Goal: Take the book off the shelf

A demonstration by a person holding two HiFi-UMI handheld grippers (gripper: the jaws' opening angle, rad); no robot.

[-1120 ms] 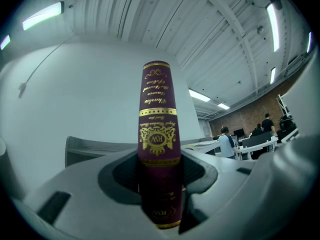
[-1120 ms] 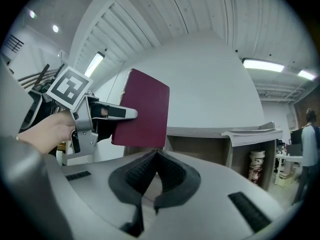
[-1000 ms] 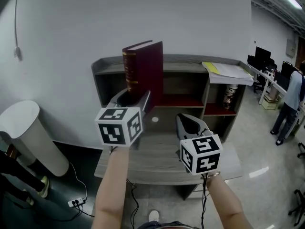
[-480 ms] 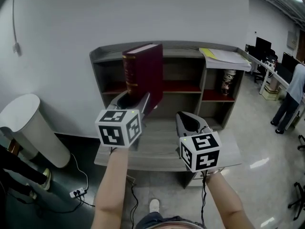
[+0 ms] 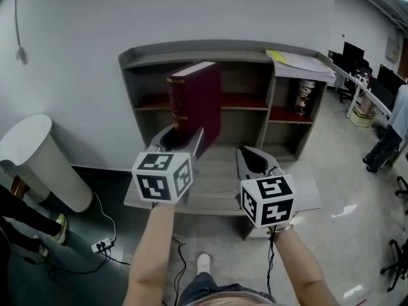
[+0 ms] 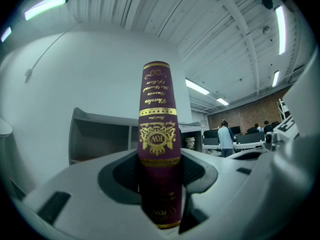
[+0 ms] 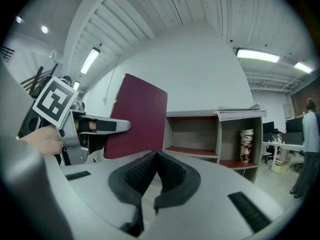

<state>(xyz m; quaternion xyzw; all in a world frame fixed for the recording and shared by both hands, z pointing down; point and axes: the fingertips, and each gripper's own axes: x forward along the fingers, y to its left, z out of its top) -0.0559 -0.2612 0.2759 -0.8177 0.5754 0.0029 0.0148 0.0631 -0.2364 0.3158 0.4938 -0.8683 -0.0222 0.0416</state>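
Observation:
A thick maroon book (image 5: 197,104) with gold print on its spine stands upright in the air in front of the grey shelf unit (image 5: 242,48), clear of its compartments. My left gripper (image 5: 182,134) is shut on the book's lower end, and in the left gripper view the spine (image 6: 159,134) rises from between the jaws of the left gripper (image 6: 160,166). My right gripper (image 5: 255,161) hovers to the right of the book, shut and empty. In the right gripper view its ribbed pads (image 7: 145,171) meet, with the book's cover (image 7: 137,116) to the left.
A low grey table (image 5: 299,193) stands before the shelf. Papers (image 5: 299,62) lie on the shelf's top right, and a patterned cup (image 5: 305,97) sits in the right compartment. A white bin (image 5: 38,171) stands at left, cables (image 5: 102,244) lie on the floor, and a person (image 5: 392,132) stands far right.
The book in my left gripper now sits lower against the shelf, its top below the shelf's top board. The view has drawn back from the shelf. My right gripper keeps its place.

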